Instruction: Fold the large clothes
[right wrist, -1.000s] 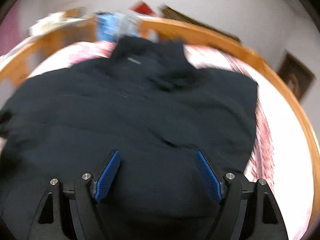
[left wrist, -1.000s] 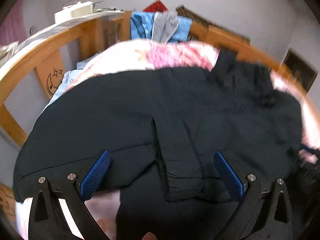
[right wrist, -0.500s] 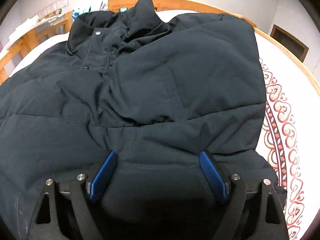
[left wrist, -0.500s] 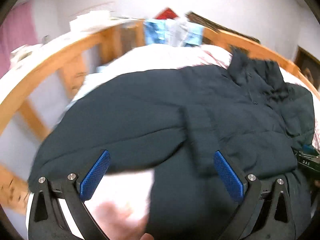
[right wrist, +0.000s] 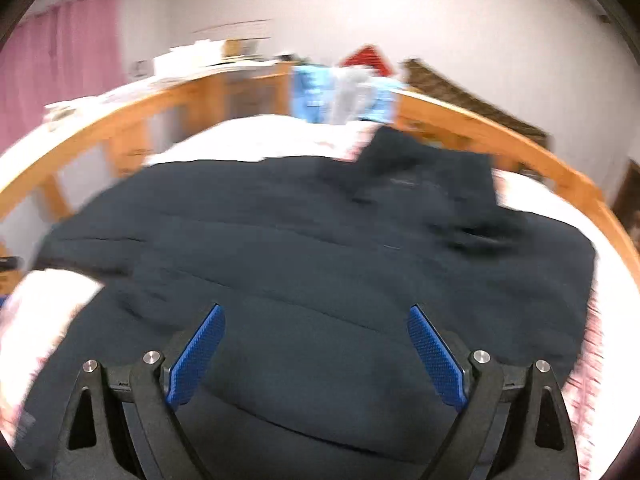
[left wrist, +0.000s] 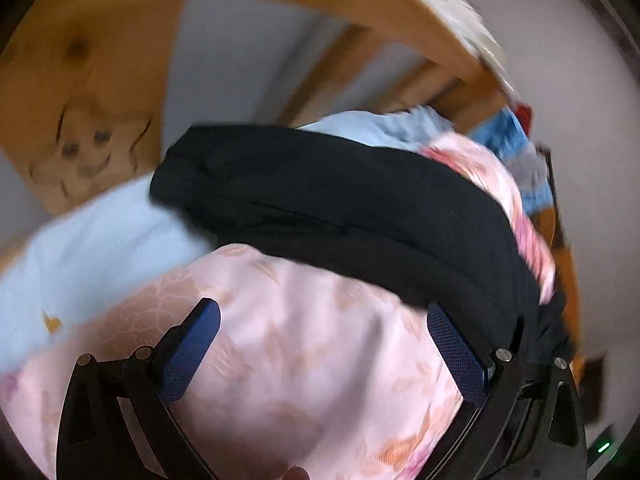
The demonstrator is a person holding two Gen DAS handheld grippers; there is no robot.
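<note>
We see the dark navy padded jacket spread across a bed, lying on a pink floral bedspread. In the right wrist view it fills most of the frame: a broad quilted body with faint horizontal seams, its collar rumpled at the far end toward the headboard, and its edge on the right side running close to the patterned border of the bedspread. The picture is blurred, so we cannot make out buttons or a zipper.

The right gripper sits over the near part of the jacket, its blue-padded fingers spread wide with nothing between them; we cannot tell whether they touch the cloth.

The left wrist view shows something the other does not: the jacket from its side, as a thick dark band lying over the bedspread, with a pale blue sheet under its far end. The left gripper is also spread wide and empty, its fingers framing bare pink bedspread, its right-hand finger just beside the jacket's edge.

Around the bed runs a wooden bed frame. Only the right wrist view shows blue and grey clothes draped over the far rail, a pink curtain and the white wall.
</note>
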